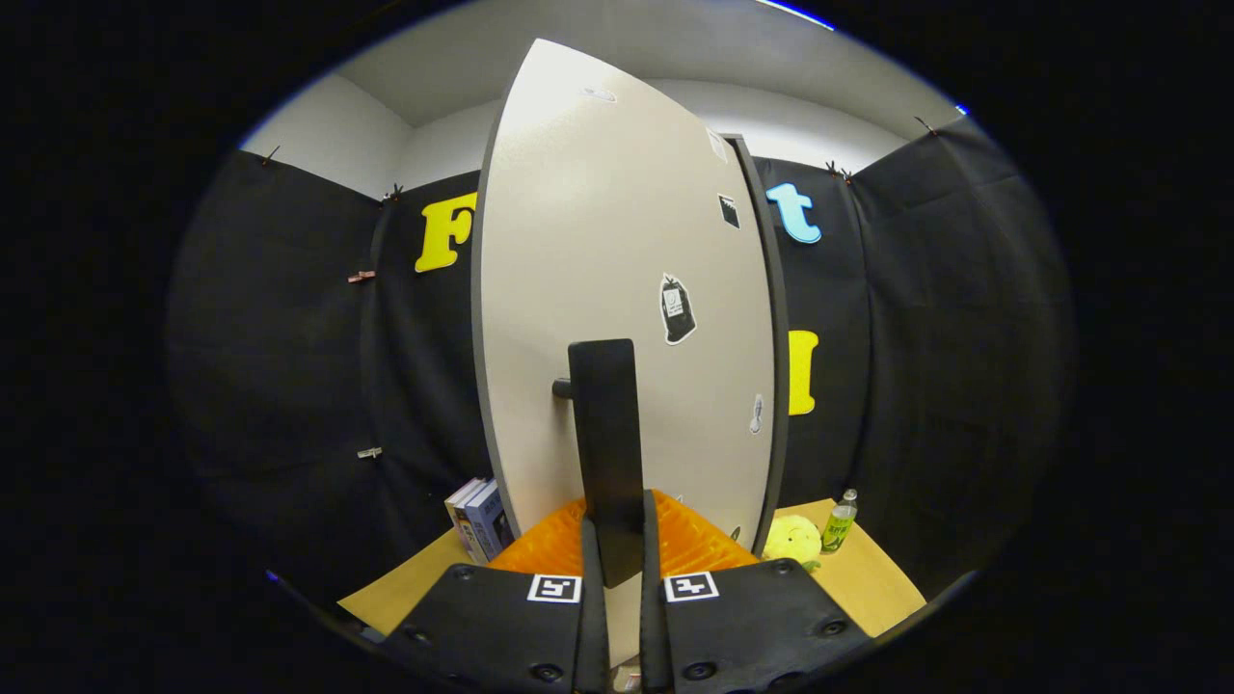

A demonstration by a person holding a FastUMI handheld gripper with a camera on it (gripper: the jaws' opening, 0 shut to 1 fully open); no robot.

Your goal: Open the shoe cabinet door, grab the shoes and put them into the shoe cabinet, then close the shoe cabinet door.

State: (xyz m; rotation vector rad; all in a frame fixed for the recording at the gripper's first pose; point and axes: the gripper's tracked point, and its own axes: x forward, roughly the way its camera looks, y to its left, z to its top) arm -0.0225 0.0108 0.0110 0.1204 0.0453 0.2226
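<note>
Shoe cabinet door (617,289) stood just ahead of the gripper (614,549), its black handle (605,434) running down between the fingers, which pinched it from both sides. Books (479,520) stood left of the cabinet; a yellow plush (792,538) and bottle (839,520) right.

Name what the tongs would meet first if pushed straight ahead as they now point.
The tongs are shut on the flat black door handle; directly beyond it stands the pale grey-edged shoe cabinet door, probably the first contact, though depth is unclear.
</note>
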